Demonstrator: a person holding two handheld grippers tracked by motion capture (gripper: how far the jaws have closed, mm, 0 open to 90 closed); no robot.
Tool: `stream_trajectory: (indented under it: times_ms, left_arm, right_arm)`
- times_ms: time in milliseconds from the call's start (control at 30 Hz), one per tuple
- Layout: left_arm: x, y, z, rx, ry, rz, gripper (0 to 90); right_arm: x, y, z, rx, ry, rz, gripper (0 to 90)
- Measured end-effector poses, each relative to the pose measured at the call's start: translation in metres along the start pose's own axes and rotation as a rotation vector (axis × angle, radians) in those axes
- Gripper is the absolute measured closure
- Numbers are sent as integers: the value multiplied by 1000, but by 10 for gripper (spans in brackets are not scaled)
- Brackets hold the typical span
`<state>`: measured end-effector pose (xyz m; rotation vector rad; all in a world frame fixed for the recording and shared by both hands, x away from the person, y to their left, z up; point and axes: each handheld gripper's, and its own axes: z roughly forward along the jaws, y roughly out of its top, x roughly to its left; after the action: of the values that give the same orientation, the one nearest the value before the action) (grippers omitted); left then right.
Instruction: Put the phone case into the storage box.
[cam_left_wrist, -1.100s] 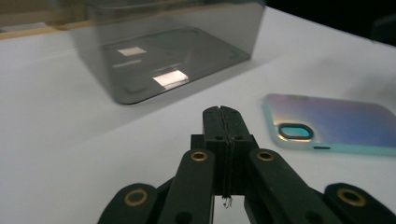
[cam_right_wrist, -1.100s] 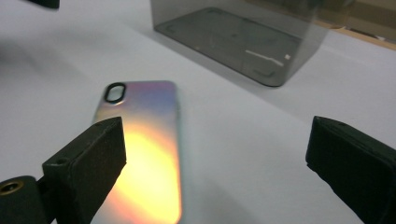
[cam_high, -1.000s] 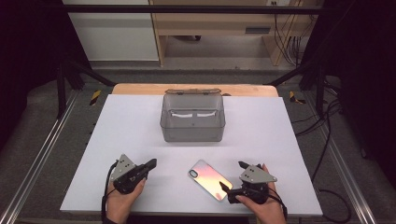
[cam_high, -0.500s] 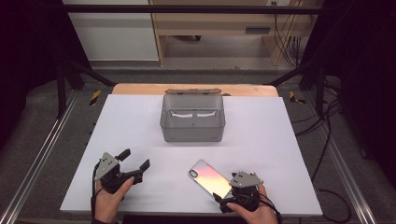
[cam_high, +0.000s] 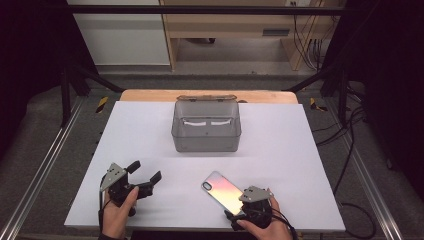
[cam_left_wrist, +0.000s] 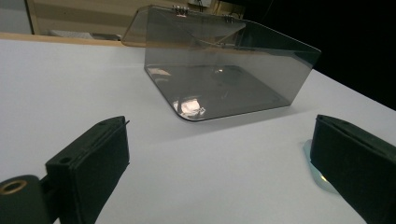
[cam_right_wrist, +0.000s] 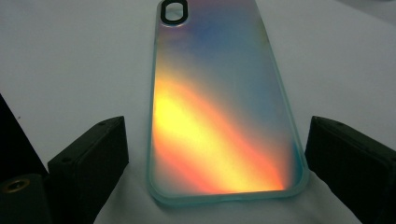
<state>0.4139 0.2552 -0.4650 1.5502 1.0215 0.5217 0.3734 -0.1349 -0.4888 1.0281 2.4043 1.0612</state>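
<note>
An iridescent phone case (cam_high: 223, 190) lies flat, back up, on the white table (cam_high: 280, 150) near the front edge. My right gripper (cam_high: 243, 206) sits at its near end. In the right gripper view the phone case (cam_right_wrist: 219, 107) lies between the wide-apart jaws of the right gripper (cam_right_wrist: 217, 128), with a gap on each side. My left gripper (cam_high: 145, 171) rests at the front left, and its jaws have just been opening with nothing between them. The left gripper (cam_left_wrist: 219, 154) faces a clear smoky box (cam_left_wrist: 224, 79), and a sliver of the case (cam_left_wrist: 316, 173) shows by its right jaw.
The clear box (cam_high: 206, 127) stands open-topped at the table's middle back, its lid tipped back. A wooden board edge (cam_high: 150, 95) runs behind the table. Metal frame rails (cam_high: 45, 165) flank both sides, and cables (cam_high: 350, 125) lie on the floor at the right.
The left gripper's jaws went from shut to wide open, and that hand shifted a little left. The right hand drew back toward the front edge, to the case's near end.
</note>
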Motion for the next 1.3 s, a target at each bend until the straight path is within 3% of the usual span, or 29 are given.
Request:
stream_trajectory:
  times_ms: [267, 1300]
  left_arm:
    - [-3, -1, 1, 6, -11, -1, 46]
    - [-6, -1, 3, 12, -32, 6, 49]
  right_arm:
    - [1, -1, 3, 29, -9, -2, 69]
    - [-3, -2, 0, 22, -15, 10, 158]
